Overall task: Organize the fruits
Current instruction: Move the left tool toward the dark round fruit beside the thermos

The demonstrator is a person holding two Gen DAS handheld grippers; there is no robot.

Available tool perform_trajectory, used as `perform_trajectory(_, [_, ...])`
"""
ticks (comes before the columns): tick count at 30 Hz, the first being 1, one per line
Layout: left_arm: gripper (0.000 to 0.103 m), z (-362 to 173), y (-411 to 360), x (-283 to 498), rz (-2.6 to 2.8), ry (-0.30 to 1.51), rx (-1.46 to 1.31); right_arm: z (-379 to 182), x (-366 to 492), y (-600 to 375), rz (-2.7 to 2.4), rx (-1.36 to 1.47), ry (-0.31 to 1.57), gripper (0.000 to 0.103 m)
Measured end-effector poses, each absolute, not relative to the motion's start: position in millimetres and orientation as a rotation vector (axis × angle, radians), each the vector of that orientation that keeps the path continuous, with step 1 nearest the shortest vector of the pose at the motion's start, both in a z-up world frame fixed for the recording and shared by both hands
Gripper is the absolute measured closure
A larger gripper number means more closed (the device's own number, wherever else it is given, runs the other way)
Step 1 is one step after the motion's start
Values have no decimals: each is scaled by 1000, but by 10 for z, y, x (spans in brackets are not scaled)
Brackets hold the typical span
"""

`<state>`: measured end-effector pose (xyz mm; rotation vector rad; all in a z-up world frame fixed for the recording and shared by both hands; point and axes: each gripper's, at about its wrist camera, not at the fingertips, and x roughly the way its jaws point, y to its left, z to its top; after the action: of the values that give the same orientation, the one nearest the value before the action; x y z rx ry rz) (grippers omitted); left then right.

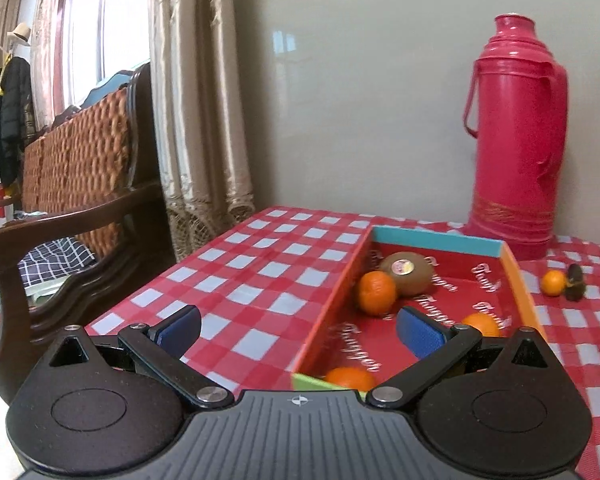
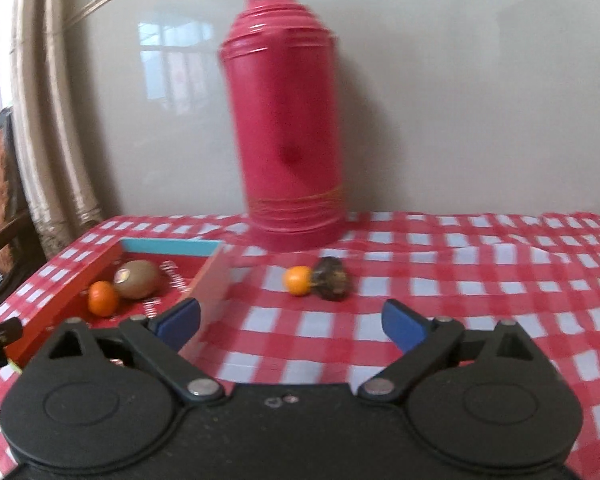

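Observation:
A shallow red box (image 1: 436, 242) lies on the checked cloth. It holds a kiwi (image 1: 407, 273) with a sticker and three oranges (image 1: 376, 293), one beside the kiwi. My left gripper (image 1: 300, 330) is open and empty, astride the box's near left wall. To the right of the box, an orange (image 2: 298, 280) touches a dark wrinkled fruit (image 2: 331, 284) on the cloth. My right gripper (image 2: 292, 322) is open, with nothing between its fingers, a short way in front of that pair. The box (image 2: 172, 247) is at its left.
A tall red thermos (image 2: 288, 120) stands at the back against the wall, just behind the loose fruit. A wooden chair (image 1: 80, 220) with a woven back stands off the table's left edge, beside curtains. Checked cloth (image 2: 500, 280) stretches to the right.

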<state>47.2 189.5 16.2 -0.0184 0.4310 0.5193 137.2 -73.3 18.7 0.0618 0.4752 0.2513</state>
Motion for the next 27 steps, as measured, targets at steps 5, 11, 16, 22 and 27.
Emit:
perform_trajectory(5, [0,188,1703,530,485,427,-2,207,1345,-992,201,82,461,10])
perform_trajectory(11, [0,214,1471,588,442,417,23,225,1316,-1207,162,94,440,9])
perform_trajectory(16, [0,221,1322,628,408,415,41,231,1304,-1399,116,114,422,8])
perform_trajectory(22, [0,242,1079,699,350,387,44,191,1309,-1596,80,135,420,8])
perform_trajectory(27, [0,253,792,846,278,373,68,167,1292,-1763,48,128,411,7])
